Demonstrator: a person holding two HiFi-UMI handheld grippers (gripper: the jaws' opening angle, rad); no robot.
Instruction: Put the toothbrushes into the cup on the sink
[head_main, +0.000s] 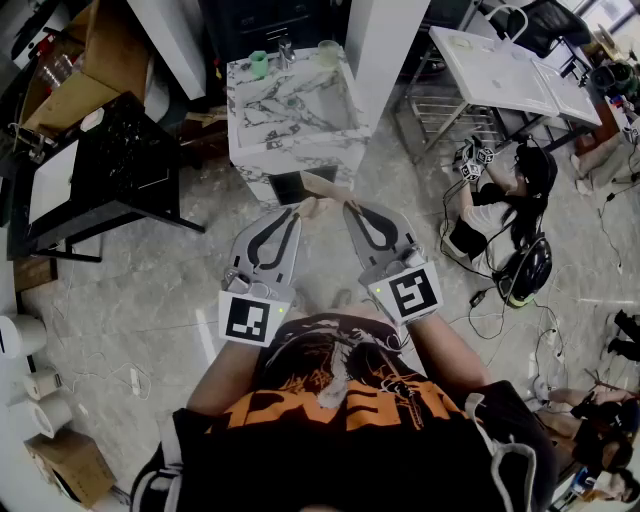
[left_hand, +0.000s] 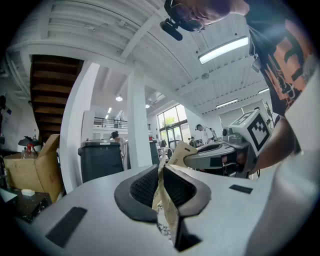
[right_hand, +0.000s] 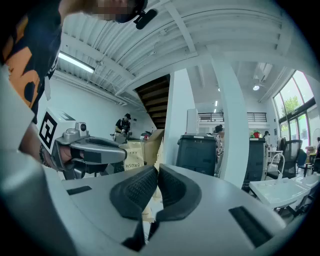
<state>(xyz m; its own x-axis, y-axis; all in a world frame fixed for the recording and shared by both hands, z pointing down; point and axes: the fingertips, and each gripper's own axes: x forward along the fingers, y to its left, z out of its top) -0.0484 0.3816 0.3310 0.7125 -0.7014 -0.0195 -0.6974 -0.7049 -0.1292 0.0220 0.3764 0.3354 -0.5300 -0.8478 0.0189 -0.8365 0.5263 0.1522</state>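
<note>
Both grippers hold one beige paper toothbrush package (head_main: 321, 203) between them, low in front of the marble sink (head_main: 290, 105). My left gripper (head_main: 299, 210) is shut on its left edge, and the paper is pinched between the dark pads (left_hand: 145, 187). My right gripper (head_main: 346, 207) is shut on the right edge. In the right gripper view the package (right_hand: 131, 156) shows printed letters beside the left gripper (right_hand: 92, 151). A green cup (head_main: 259, 64) and a clear cup (head_main: 328, 52) stand at the sink's back rim. No toothbrush itself is visible.
A faucet (head_main: 286, 48) stands between the cups. A black table (head_main: 110, 165) is at the left and a white table (head_main: 505, 65) at the back right. A person (head_main: 500, 215) sits on the floor at the right among cables. Paper rolls (head_main: 35, 385) lie at the lower left.
</note>
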